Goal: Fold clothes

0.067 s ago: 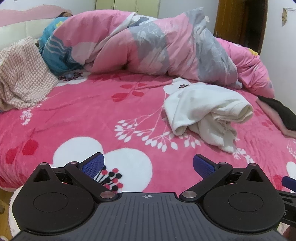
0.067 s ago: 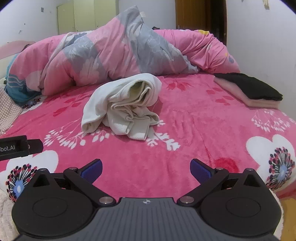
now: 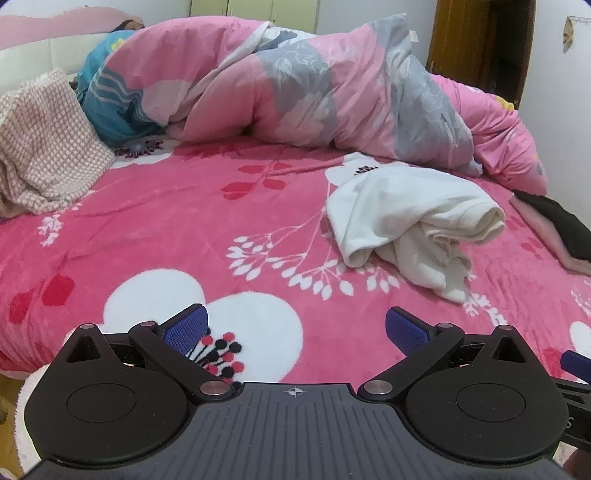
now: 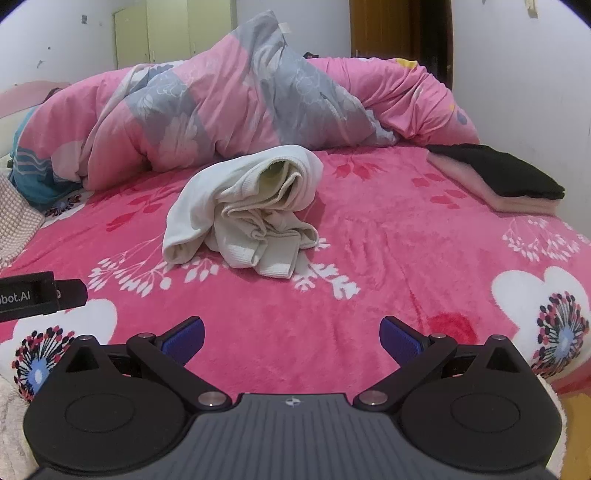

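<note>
The left gripper [image 3: 293, 328] stands at the near edge of the bed with its blue pads [image 3: 184, 328] spread fully apart and nothing between them; only the pink floral blanket [image 3: 177, 229] lies beneath. The right gripper [image 4: 291, 338] is in the same condition: jaws wide, pads [image 4: 400, 339] clear of any cloth, holding nothing. The task item, a crumpled white garment [image 4: 243, 210], lies in a loose heap on the blanket near the middle of the bed, well apart from both tools; in the left wrist view the white garment [image 3: 410, 221] sits ahead and to the right, in the right wrist view ahead and slightly left. Behind it a bunched pink and grey duvet [image 3: 303, 92] runs across the far side. A folded stack, black cloth on pink [image 4: 509, 177], rests toward the far right. A checked beige cloth [image 3: 44, 140] lies at the far left. A wooden door [image 4: 402, 37] and pale cupboards [image 4: 173, 33] stand beyond the bed.
</note>
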`<state>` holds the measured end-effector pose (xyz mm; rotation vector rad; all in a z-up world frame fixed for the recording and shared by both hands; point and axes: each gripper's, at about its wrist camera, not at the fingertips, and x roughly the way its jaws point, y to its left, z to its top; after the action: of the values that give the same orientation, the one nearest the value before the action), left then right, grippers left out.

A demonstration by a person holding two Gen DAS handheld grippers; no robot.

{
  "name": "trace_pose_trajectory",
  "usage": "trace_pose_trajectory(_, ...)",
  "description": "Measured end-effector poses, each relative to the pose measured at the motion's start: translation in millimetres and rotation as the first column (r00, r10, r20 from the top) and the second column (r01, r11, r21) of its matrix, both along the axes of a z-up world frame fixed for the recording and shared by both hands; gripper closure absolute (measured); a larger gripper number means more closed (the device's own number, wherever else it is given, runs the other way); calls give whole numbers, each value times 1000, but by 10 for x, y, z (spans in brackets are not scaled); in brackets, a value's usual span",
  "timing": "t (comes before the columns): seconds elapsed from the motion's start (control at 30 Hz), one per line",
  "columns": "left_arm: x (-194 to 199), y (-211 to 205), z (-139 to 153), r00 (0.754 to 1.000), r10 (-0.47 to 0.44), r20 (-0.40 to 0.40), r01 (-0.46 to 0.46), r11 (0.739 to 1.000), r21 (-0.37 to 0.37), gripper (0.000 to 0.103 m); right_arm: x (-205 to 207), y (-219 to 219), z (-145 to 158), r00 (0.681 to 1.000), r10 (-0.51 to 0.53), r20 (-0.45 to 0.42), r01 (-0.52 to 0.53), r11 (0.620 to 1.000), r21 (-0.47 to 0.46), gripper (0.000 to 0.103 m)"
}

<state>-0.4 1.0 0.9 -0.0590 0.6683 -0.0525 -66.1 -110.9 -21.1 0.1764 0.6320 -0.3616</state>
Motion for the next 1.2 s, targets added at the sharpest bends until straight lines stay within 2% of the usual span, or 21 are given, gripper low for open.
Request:
trace_pose_trajectory(0.13,-86,-8,-7,999,5,38,-5,1000,-5,0,10,15,2,1000,0,-1,0,1000,1,0)
trace_pose_trajectory(0.4,-18,103,-20,1000,-13,25,14,999,-40,0,-1,-11,-6,1000,-3,1,3,1000,12,0)
trace_pose_trajectory(0.67,28,92,-74,998,-40,-56,38,999,-28,0,7,-9,-12,1000,-9,-3,9,1000,13,0)
trace_pose_trajectory(1.2,34,33,-39,998,-43,-37,44,998,33,0,23,-24,-28,1000,-14,-11,15,1000,18,0)
